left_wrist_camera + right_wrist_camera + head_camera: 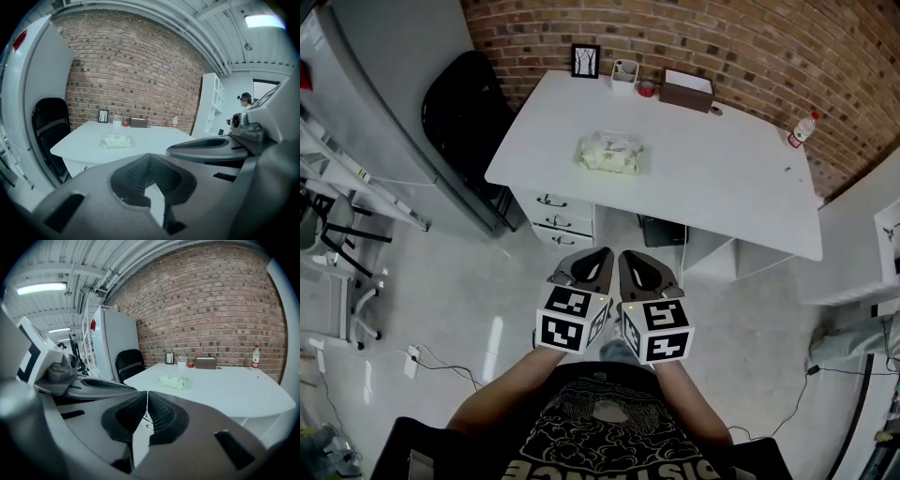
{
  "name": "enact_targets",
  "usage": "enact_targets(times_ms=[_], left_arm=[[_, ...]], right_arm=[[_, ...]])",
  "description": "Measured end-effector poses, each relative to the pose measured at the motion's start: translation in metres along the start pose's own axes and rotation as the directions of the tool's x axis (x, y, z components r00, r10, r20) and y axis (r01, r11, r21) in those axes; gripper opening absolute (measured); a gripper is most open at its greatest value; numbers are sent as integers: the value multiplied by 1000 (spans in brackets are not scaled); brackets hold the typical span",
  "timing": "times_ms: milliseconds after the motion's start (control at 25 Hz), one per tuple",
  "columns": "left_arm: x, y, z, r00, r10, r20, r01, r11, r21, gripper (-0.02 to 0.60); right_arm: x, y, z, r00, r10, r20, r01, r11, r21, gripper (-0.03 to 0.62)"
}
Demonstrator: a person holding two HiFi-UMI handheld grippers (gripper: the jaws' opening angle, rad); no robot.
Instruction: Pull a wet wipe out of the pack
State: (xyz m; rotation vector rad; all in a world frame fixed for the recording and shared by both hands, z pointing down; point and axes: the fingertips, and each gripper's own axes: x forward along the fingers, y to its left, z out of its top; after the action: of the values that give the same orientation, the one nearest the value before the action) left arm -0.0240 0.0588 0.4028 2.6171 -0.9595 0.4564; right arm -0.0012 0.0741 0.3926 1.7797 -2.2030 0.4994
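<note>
The wet wipe pack (610,153), pale green in clear wrap, lies flat near the front left part of the white table (722,178). It also shows as the pack (116,141) in the left gripper view and the pack (173,381) in the right gripper view, far ahead of both. My left gripper (602,256) and right gripper (629,258) hang side by side close to my body, over the floor well short of the table. Both are shut with nothing between the jaws: left gripper (150,156), right gripper (147,394).
At the table's back edge stand a small picture frame (585,60), a cup (624,72), a brown box (686,91) and a bottle (802,129). A black chair (464,103) sits left of the table, drawers (553,220) under it, a grey cabinet (384,94) far left.
</note>
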Motion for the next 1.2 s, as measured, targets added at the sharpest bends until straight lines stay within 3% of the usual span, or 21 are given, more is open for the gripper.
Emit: enact_targets(times_ms=[720, 1200], left_arm=[[85, 14, 34, 993, 117, -23, -118, 993, -24, 12], [99, 23, 40, 983, 181, -20, -182, 982, -55, 12]], right_arm=[[56, -70, 26, 991, 135, -22, -135, 991, -11, 20], [71, -86, 31, 982, 187, -36, -187, 982, -24, 20]])
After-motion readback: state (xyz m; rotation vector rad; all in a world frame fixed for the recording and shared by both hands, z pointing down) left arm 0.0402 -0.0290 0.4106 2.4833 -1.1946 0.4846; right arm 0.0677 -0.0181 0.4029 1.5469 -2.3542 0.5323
